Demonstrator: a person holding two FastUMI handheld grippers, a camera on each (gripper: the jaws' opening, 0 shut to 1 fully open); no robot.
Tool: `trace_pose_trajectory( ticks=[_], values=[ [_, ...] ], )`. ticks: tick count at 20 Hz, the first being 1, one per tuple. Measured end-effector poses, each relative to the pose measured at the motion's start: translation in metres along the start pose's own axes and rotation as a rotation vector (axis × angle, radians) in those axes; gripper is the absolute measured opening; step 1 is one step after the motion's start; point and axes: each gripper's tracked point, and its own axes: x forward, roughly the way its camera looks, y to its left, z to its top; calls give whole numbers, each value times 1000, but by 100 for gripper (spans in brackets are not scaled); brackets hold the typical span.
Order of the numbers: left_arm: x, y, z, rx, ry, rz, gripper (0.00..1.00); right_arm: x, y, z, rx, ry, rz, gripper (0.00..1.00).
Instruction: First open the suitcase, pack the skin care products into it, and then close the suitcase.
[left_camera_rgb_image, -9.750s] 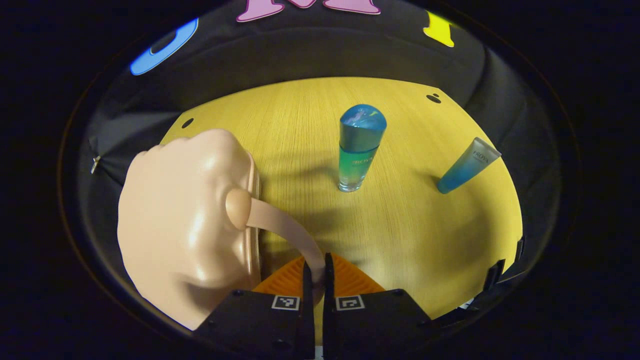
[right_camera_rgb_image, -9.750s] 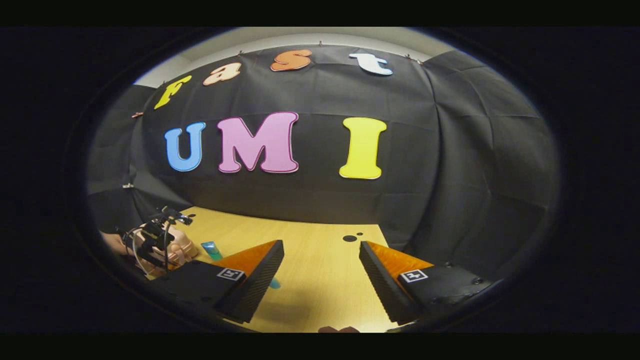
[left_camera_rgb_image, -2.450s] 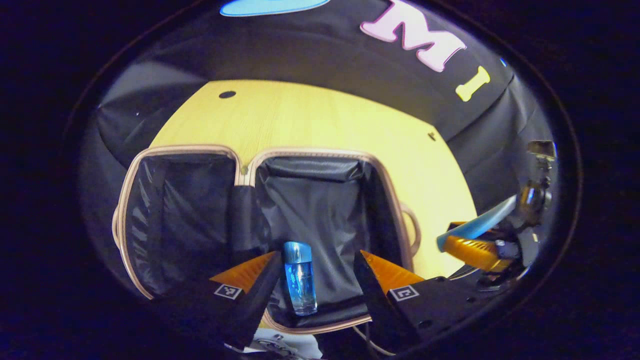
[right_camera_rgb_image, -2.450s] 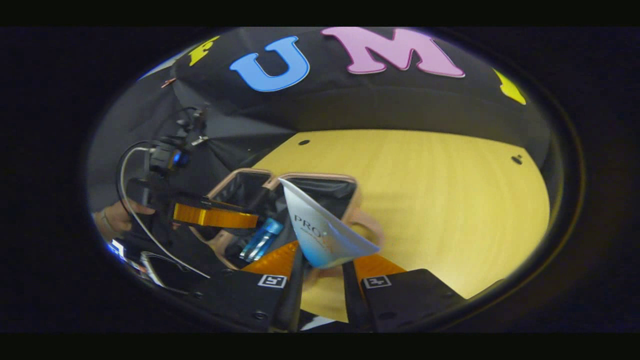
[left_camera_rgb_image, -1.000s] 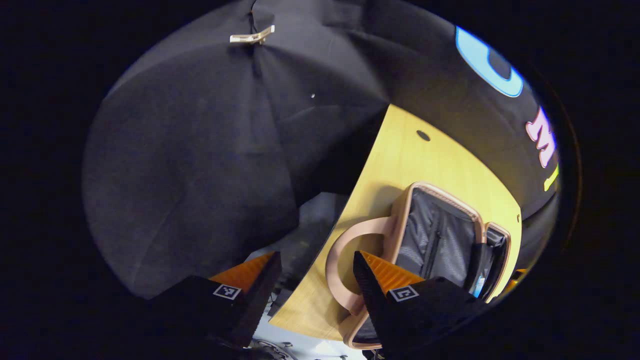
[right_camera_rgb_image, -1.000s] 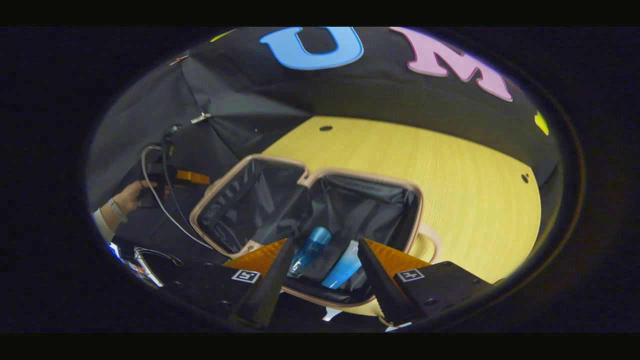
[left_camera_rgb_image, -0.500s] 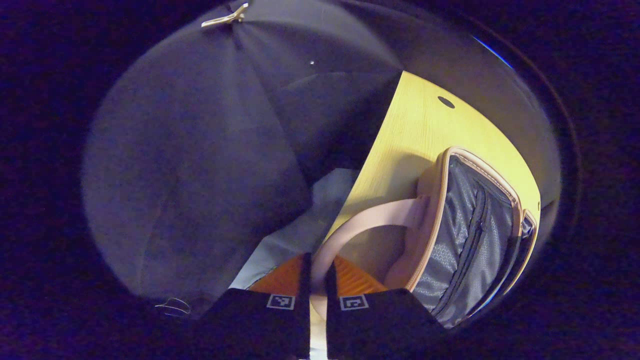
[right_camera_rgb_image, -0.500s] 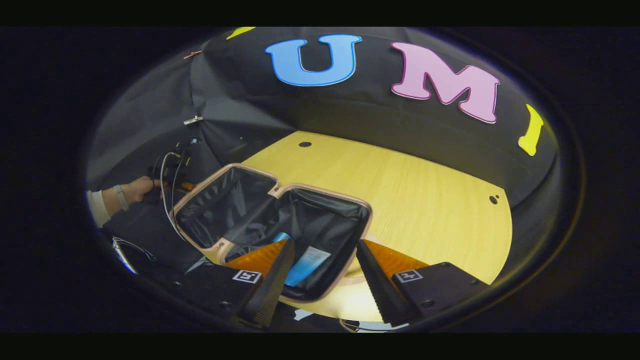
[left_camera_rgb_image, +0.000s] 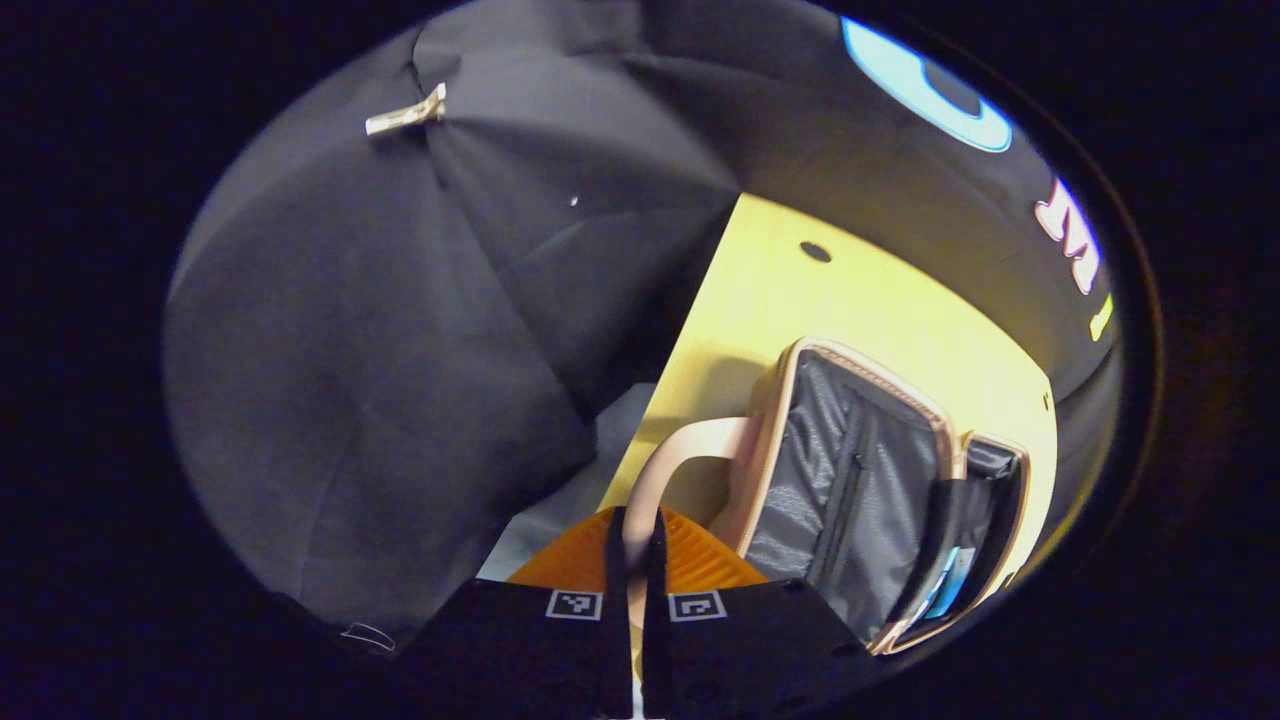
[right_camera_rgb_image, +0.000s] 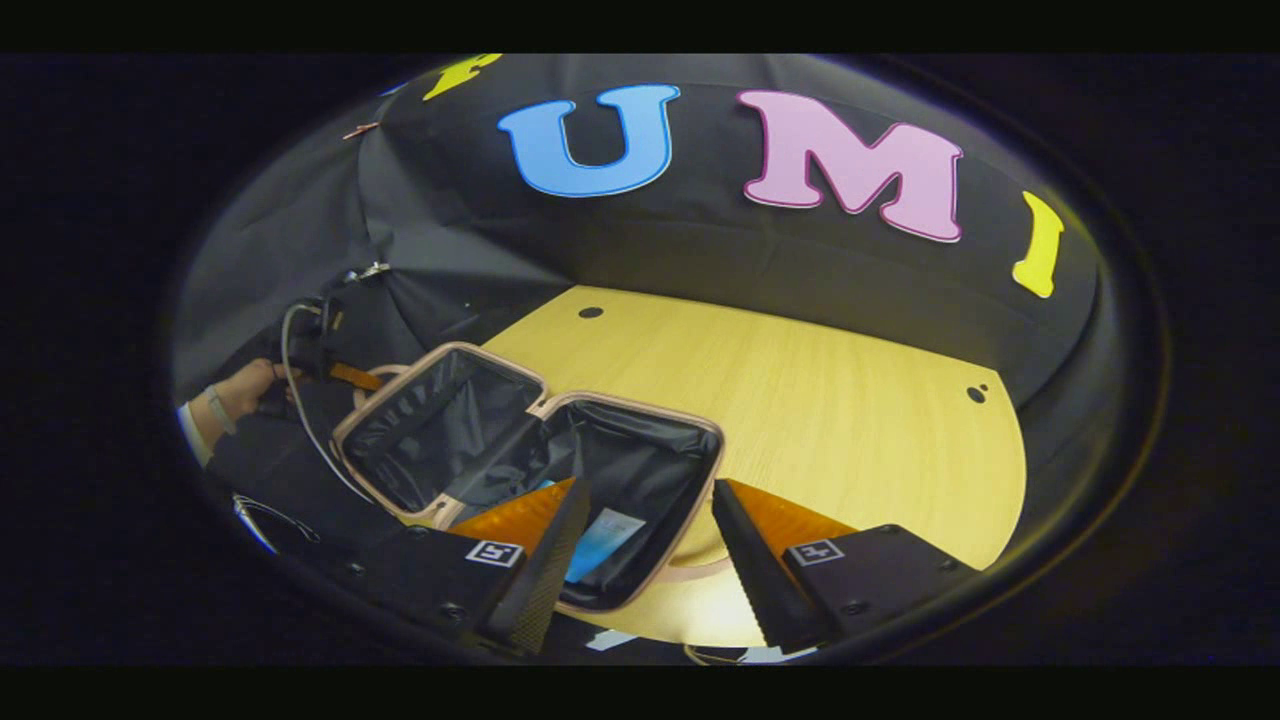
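Observation:
The beige suitcase (right_camera_rgb_image: 640, 405) lies open on the wooden table (right_camera_rgb_image: 800, 400), both halves lined in dark fabric. A blue and white tube (right_camera_rgb_image: 603, 535) lies in its right half, with a sliver of a blue bottle beside it. My left gripper (left_camera_rgb_image: 632, 520) is shut on the curved beige handle (left_camera_rgb_image: 665, 465) of the left half (left_camera_rgb_image: 770, 440), which tilts up a little; blue products (left_camera_rgb_image: 950, 585) show in the far half. My right gripper (right_camera_rgb_image: 645, 515) hangs open above the near edge of the right half, holding nothing. The left gripper (right_camera_rgb_image: 340, 375) and the hand (right_camera_rgb_image: 240, 390) holding it appear at the suitcase's left side.
The table (left_camera_rgb_image: 880, 310) ends just left of the suitcase, with pale floor (left_camera_rgb_image: 560, 500) below the edge. Black cloth walls close in at the back and left. A cable (right_camera_rgb_image: 310, 440) hangs from the left gripper. Bare tabletop stretches right of the suitcase.
Over the last second my left gripper closed on the handle of the left half and has begun to lift it. My right gripper has drawn back a little from the suitcase, still open.

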Motion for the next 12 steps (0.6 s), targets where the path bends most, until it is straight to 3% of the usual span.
trace_pose_trajectory(
  ticks=[5, 12],
  values=[
    [-89, -51, 42, 34, -182, -86, 8, -20, -21, 18, 18, -70, 8, 80],
    [-197, -199, 49, 118, -346, -266, 8, -77, -84, 20, -25, -148, -5, 80]
  ],
)
